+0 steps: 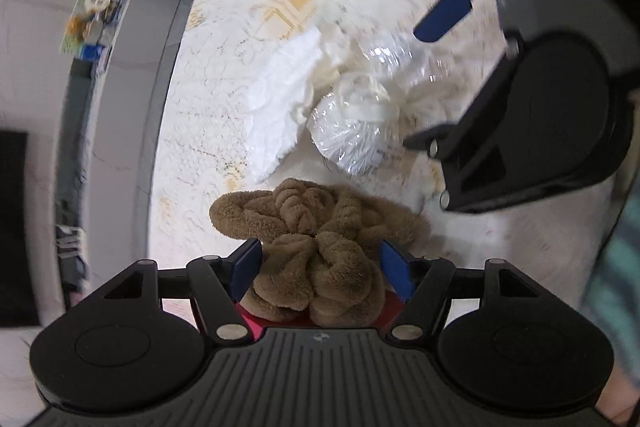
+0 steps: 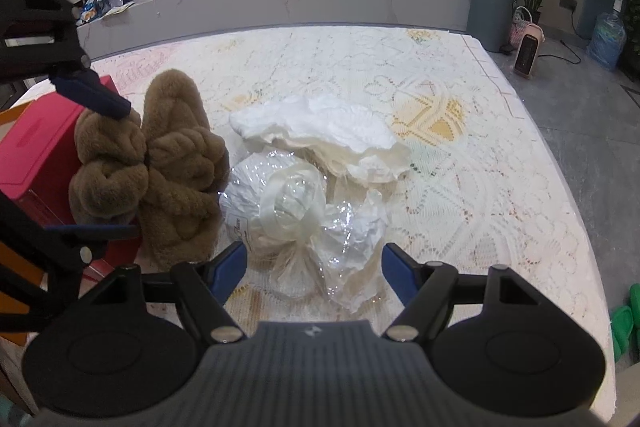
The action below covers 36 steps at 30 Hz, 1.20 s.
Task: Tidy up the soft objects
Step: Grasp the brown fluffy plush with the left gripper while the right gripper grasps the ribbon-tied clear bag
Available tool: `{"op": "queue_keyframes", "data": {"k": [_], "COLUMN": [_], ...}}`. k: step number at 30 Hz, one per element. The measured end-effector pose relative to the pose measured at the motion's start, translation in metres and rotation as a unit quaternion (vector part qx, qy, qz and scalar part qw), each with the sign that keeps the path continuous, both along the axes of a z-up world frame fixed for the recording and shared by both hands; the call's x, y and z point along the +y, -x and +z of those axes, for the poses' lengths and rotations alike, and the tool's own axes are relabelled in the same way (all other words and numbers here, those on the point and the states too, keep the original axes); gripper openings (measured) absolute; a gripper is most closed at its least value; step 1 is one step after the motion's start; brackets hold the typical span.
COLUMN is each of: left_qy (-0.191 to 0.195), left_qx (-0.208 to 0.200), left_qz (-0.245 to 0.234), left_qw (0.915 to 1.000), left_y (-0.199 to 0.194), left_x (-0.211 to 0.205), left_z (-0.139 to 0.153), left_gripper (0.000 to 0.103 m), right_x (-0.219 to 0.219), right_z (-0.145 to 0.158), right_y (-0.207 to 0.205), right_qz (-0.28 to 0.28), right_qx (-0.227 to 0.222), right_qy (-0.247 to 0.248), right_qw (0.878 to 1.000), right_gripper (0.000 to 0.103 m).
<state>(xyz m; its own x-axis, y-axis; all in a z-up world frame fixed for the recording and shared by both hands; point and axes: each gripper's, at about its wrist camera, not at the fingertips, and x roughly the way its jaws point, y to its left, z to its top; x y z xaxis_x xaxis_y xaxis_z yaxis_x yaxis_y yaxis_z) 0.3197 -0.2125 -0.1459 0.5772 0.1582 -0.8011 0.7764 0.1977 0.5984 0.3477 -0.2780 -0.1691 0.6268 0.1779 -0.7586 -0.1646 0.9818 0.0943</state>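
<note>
Slippers (image 1: 316, 247), brown and fluffy, lie as a pair on the lace-covered table (image 2: 460, 187), leaning against my red box (image 2: 36, 147), probably their destination. My left claw (image 1: 320, 269) stands wide, fingers either side of them without pressing, I judge ready to pinch. My right claw (image 2: 312, 273) also stands wide, straddling a crinkly plastic bag (image 2: 288, 211) near white cloth (image 2: 320, 131), holding nothing.

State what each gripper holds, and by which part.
Nothing held. The left gripper straddles the brown plush slippers, open; the right gripper is open over the plastic-wrapped bundle.
</note>
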Motion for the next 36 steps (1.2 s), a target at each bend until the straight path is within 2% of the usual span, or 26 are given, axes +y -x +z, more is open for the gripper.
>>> {"op": "queue_keyframes", "data": {"k": [4, 6, 8, 12, 13, 16, 22, 27, 31, 36], "left_qy": [-0.023, -0.04, -0.048, -0.046, -0.042, -0.017, 0.029, 0.078, 0.128, 0.21], "left_qx": [-0.012, -0.026, -0.034, -0.047, -0.051, -0.055, -0.067, -0.078, -0.092, -0.107], "left_qz": [-0.005, -0.014, -0.019, -0.016, -0.015, -0.003, 0.006, 0.023, 0.04, 0.081], "left_qw": [0.9996, 0.9988, 0.9981, 0.9977, 0.9977, 0.9983, 0.9973, 0.9936, 0.9867, 0.9684], "left_y": [-0.001, 0.002, 0.005, 0.008, 0.009, 0.012, 0.022, 0.036, 0.052, 0.072], "left_x": [-0.003, -0.003, -0.004, -0.006, -0.006, -0.005, -0.004, 0.001, 0.008, 0.024], "left_z": [-0.013, -0.019, -0.021, -0.022, -0.02, -0.01, 0.01, 0.031, 0.049, 0.074], "left_gripper": [0.079, 0.077, 0.074, 0.057, 0.049, 0.041, 0.037, 0.037, 0.037, 0.036], "right_x": [-0.001, -0.002, -0.003, -0.004, -0.004, -0.003, -0.004, -0.014, -0.026, -0.03], "right_z": [-0.006, -0.009, -0.009, -0.007, -0.006, -0.001, 0.014, 0.028, 0.042, 0.058], "right_y": [-0.003, -0.003, -0.002, 0.0, 0.001, 0.005, 0.016, 0.034, 0.05, 0.076], "right_qz": [-0.001, -0.003, -0.004, -0.007, -0.006, -0.005, -0.008, -0.036, -0.057, -0.073], "right_qx": [0.017, 0.023, 0.024, 0.021, 0.02, 0.019, 0.03, 0.033, 0.023, 0.005], "right_qy": [-0.007, -0.005, -0.007, -0.01, -0.008, -0.01, -0.032, -0.061, -0.089, -0.098], "right_qw": [1.0, 1.0, 1.0, 1.0, 1.0, 1.0, 0.999, 0.997, 0.994, 0.992], "right_gripper": [0.052, 0.038, 0.028, 0.02, 0.019, 0.017, 0.016, 0.015, 0.015, 0.015]}}
